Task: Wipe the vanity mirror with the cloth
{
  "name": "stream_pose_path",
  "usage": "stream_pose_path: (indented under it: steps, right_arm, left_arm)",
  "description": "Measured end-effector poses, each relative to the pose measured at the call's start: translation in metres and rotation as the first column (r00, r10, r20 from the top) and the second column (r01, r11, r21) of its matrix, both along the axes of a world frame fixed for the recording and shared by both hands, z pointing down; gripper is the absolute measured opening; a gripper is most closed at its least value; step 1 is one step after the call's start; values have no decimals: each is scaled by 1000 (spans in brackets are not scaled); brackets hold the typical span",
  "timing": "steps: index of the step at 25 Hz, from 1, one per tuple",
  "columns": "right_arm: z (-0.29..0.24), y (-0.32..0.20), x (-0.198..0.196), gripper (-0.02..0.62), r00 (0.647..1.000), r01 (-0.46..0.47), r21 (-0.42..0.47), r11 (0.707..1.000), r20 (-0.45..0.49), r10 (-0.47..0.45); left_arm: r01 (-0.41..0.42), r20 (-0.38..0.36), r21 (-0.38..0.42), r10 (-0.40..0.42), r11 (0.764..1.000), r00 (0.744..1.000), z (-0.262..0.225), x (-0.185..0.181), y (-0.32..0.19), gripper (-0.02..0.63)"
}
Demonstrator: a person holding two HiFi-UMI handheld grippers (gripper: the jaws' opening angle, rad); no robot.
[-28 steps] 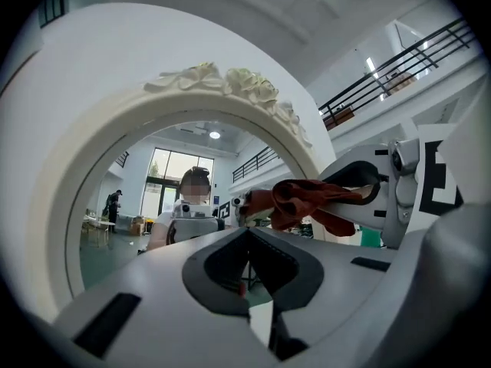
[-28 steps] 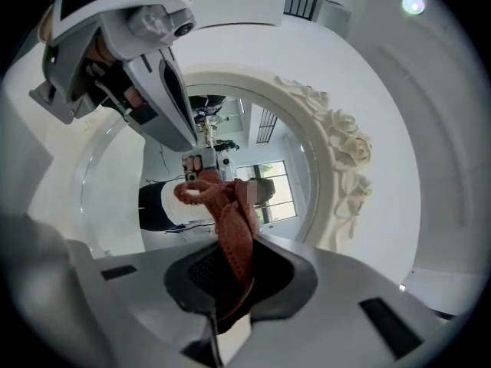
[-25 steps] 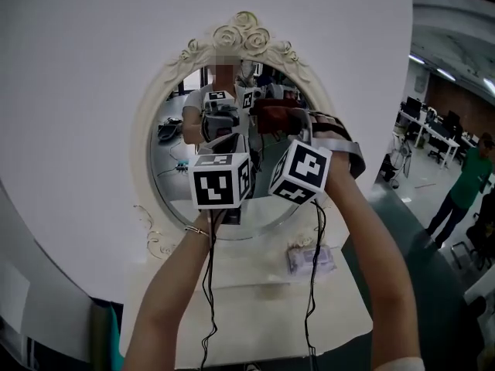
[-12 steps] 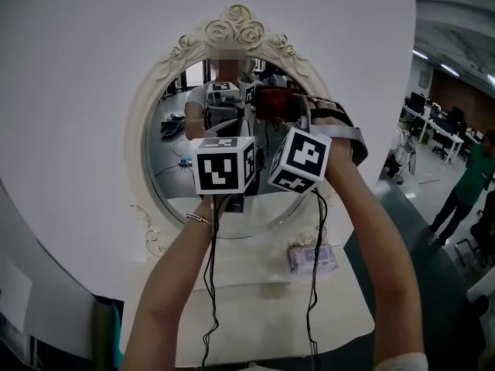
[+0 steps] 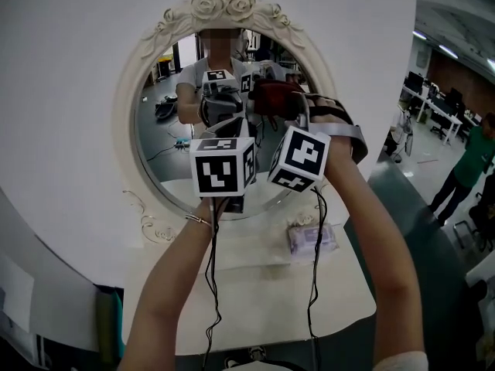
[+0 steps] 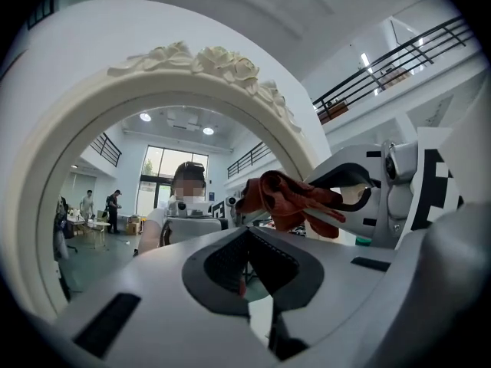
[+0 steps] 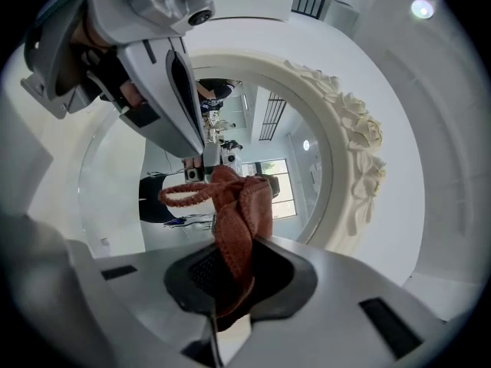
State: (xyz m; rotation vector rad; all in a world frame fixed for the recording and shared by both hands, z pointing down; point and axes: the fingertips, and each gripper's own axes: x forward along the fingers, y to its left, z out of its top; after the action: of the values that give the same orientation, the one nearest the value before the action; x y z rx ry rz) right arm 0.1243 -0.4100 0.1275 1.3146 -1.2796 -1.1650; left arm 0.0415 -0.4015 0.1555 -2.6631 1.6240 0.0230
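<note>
Right tool (image 7: 230, 278) pinches the red cloth (image 7: 239, 213), bunched up close to the mirror (image 5: 164, 157), possibly touching its glass. Left tool (image 6: 247, 278) is pressed together on nothing, just beside it. Pressing hard could knock bare tool against glass or drag the small pinch of cloth loose.

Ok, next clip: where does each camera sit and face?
Head view: on the head, looking down at the vanity mirror; both forearms and marker cubes show.
Left gripper view: on the left gripper, facing the mirror; own shut jaws.
Right gripper view: on the right gripper, facing it; jaws shut on the cloth.
Shared: all show mirror and cloth.
</note>
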Motion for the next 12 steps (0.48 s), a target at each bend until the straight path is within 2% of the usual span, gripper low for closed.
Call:
stream_pose_path:
  steps: [8, 12]
  right_arm:
    - [71, 0, 2, 60, 1000, 0, -110, 994, 30, 3]
    - [109, -2, 0, 60, 999, 5, -126, 992, 38, 0]
  left_arm:
    - [-6, 45, -113, 11, 994, 999, 78, 5, 2, 6]
    - [-4, 51, -155, 12, 988, 999, 124, 4, 1, 5]
